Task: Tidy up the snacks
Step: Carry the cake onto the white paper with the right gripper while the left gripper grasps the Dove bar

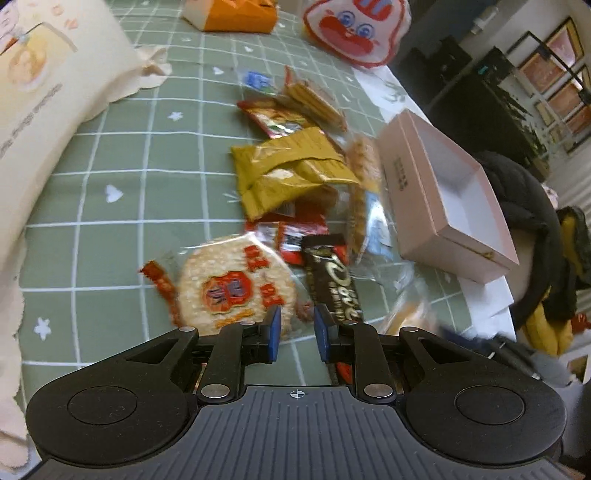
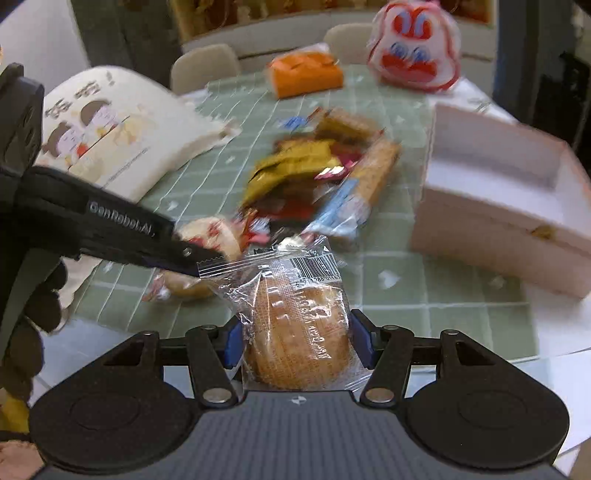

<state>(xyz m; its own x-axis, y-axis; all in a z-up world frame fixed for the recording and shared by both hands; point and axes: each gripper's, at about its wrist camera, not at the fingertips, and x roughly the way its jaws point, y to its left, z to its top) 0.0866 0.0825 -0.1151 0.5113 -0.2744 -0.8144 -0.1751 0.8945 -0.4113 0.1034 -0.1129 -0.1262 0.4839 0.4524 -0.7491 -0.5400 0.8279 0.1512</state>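
**Wrapped cake in the right gripper, snack pile mid-table**

Nearest, the right gripper (image 2: pixel 297 345) pinches a round golden cake in clear wrap (image 2: pixel 299 332) between its blue pads, held over the near edge of the table (image 2: pixel 399 306). The left gripper (image 1: pixel 297 332) hangs low over the near end of the snack pile, its jaws a narrow gap apart with nothing between them. Just ahead of it lie a round rice cracker in red-printed wrap (image 1: pixel 232 284) and a dark chocolate bar (image 1: pixel 332 277), side by side. Beyond them are yellow packets (image 1: pixel 288 166) heaped with red sachets. By the right edge sits an open pink box (image 1: pixel 454 192), empty inside. Toward the far edge stand an orange pack (image 1: pixel 236 14) and a red-and-white face bag (image 1: pixel 354 29); a cream pillow-shaped bag (image 1: pixel 55 92) lies along the left edge
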